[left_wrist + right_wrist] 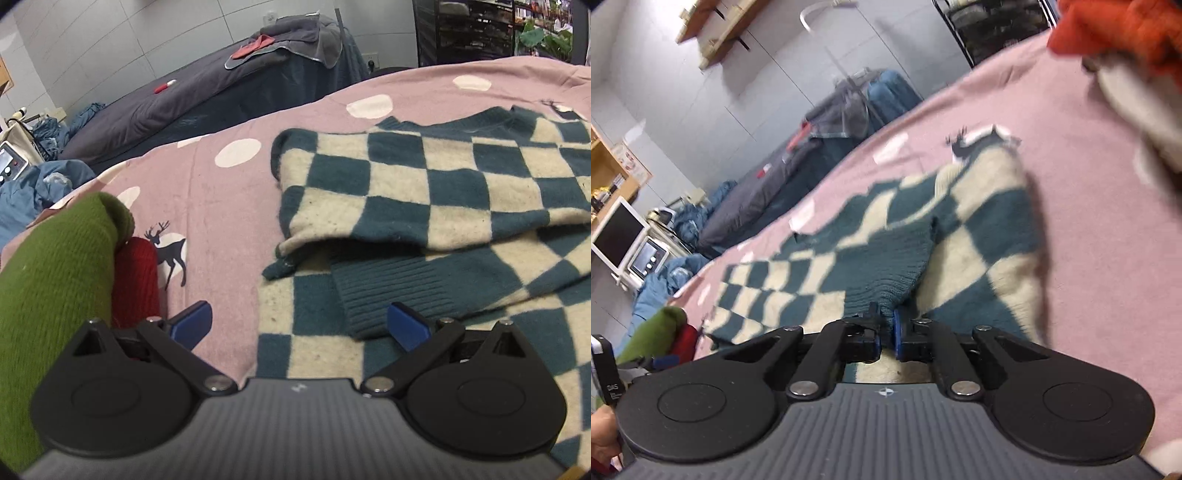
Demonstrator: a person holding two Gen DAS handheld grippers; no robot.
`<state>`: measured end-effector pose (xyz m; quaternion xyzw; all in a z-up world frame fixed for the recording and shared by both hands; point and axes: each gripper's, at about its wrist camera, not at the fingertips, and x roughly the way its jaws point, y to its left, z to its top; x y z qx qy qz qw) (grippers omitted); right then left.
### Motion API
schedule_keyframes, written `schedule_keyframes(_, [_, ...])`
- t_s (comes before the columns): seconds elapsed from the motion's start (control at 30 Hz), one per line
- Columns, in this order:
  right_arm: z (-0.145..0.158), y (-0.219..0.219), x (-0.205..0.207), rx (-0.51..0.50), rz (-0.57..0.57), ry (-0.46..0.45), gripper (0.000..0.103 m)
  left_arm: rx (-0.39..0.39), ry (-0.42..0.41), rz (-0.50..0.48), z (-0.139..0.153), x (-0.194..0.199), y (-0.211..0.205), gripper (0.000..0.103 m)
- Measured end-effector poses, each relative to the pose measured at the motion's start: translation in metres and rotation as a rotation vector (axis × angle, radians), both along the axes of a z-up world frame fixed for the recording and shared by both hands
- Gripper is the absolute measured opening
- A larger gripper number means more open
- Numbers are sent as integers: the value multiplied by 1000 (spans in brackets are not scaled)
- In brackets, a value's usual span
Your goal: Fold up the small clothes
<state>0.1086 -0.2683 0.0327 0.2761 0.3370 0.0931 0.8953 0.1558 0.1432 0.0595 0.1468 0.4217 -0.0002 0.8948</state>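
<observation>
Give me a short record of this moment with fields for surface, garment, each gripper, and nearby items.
surface: pink polka-dot bedsheet
garment: teal-and-cream checkered knit sweater, lying partly folded
left gripper: open, over sweater's edge
right gripper: shut on sweater's teal ribbed cuff
nearby: green knit garment and red knit garment beside sweater

A pink dotted bedspread (221, 206) carries the checked sweater (424, 192) on the right, and green (55, 266) and red (136, 280) knits near left.
</observation>
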Motion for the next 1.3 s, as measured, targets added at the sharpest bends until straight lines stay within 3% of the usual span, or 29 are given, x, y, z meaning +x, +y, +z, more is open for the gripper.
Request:
schedule_keyframes(0.17, [11,-12,-18,-39,27,10,12,80,-20,-31,0,-20,-10,103])
schedule_keyframes(0.33, [-3,-17,-17,-42,-11,58,8,68,4,-13,-7,-38,-10,103])
schedule_keyframes(0.43, [-5,-16,-19,-48,-10,54,12,55,12,-7,-9,-47,-12,103])
schedule_keyframes(0.57, [9,-12,-30,-110,-2,4,54,1,9,6,-6,-57,-17,103])
schedule_keyframes(0.7, [21,-9,-49,-158,89,-22,82,-9,8,5,-4,-66,-20,103])
schedule_keyframes(1.03, [14,-9,-109,-188,421,121,83,-122,38,28,-3,-95,7,103])
schedule_keyframes(1.23, [5,-14,-134,-132,463,185,83,-288,0,54,0,-122,41,103])
schedule_keyframes(1.3, [4,-12,-135,-123,469,184,83,-306,10,72,-3,-131,56,103])
